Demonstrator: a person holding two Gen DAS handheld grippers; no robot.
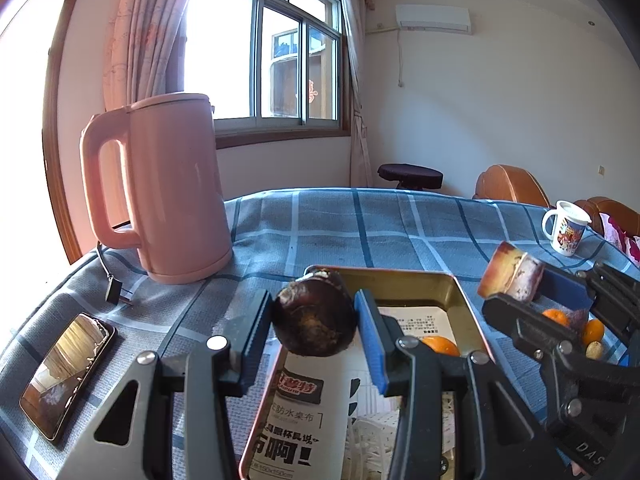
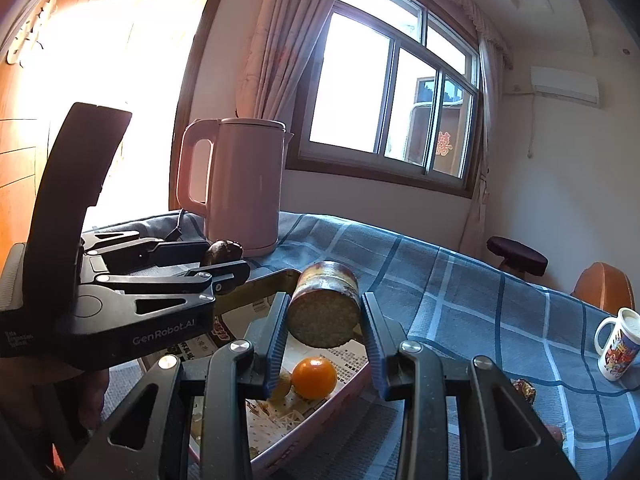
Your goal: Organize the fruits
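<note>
My left gripper point(image 1: 314, 308) is shut on a dark brown round fruit point(image 1: 316, 326), held above the far left corner of a gold metal tray point(image 1: 460, 300) lined with printed paper. One orange point(image 1: 440, 346) lies in the tray. My right gripper point(image 2: 324, 308) is shut on a short cut cylinder of fruit point(image 2: 326, 322) with a pale yellow face, held over the tray point(image 2: 264, 284) above the orange point(image 2: 314, 376) and a small yellowish fruit point(image 2: 282, 386). The left gripper point(image 2: 226, 268) with its dark fruit point(image 2: 222, 252) shows at the left.
A pink kettle point(image 1: 176, 192) stands at the back left, its plug point(image 1: 116, 292) on the blue checked cloth. A phone point(image 1: 66, 372) lies near left. A printed mug point(image 1: 566, 228) stands far right. Two oranges point(image 1: 592, 330) lie on the cloth right of the tray.
</note>
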